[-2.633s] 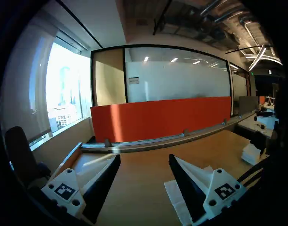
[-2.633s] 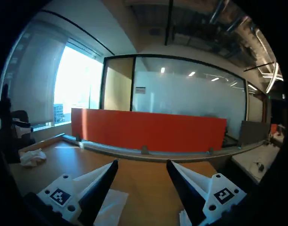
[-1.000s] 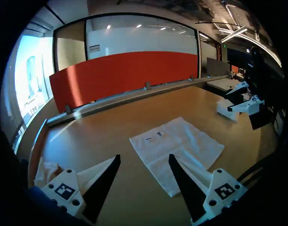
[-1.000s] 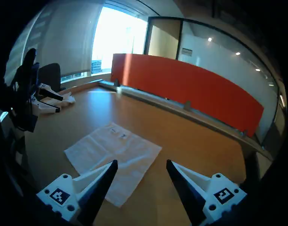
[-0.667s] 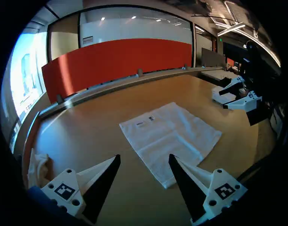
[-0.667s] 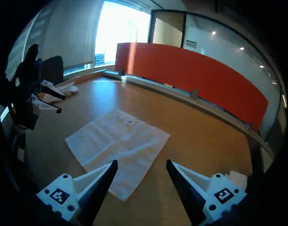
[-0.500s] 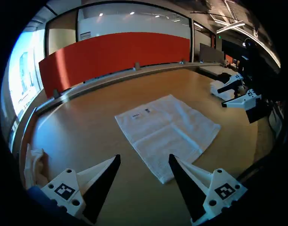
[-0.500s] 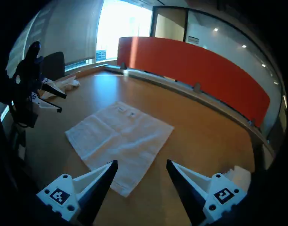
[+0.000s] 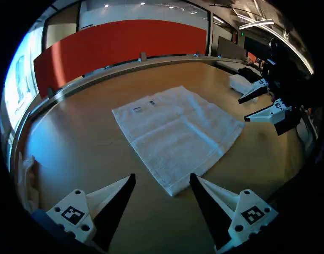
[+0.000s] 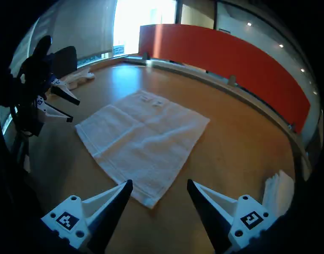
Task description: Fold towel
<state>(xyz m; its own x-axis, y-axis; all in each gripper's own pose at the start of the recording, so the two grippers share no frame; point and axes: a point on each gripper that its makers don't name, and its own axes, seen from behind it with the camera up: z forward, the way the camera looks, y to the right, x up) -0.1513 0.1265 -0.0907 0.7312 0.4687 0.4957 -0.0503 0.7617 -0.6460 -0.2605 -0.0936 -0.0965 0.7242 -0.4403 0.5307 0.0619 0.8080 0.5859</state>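
I have the left gripper (image 9: 162, 175) pitched down over the wooden surface (image 9: 73, 139), jaws wide with nothing between them, tips just short of the towel's (image 9: 176, 129) near corner. The towel lies flat and spread open mid-surface. The right gripper (image 10: 159, 181) faces in from the opposite side, also angled down, jaws wide and empty, near its own corner.

2 gripper views, angled down close over the table (image 9: 77, 139), facing inward from opposite sides, sharing the towel (image 9: 178, 129)
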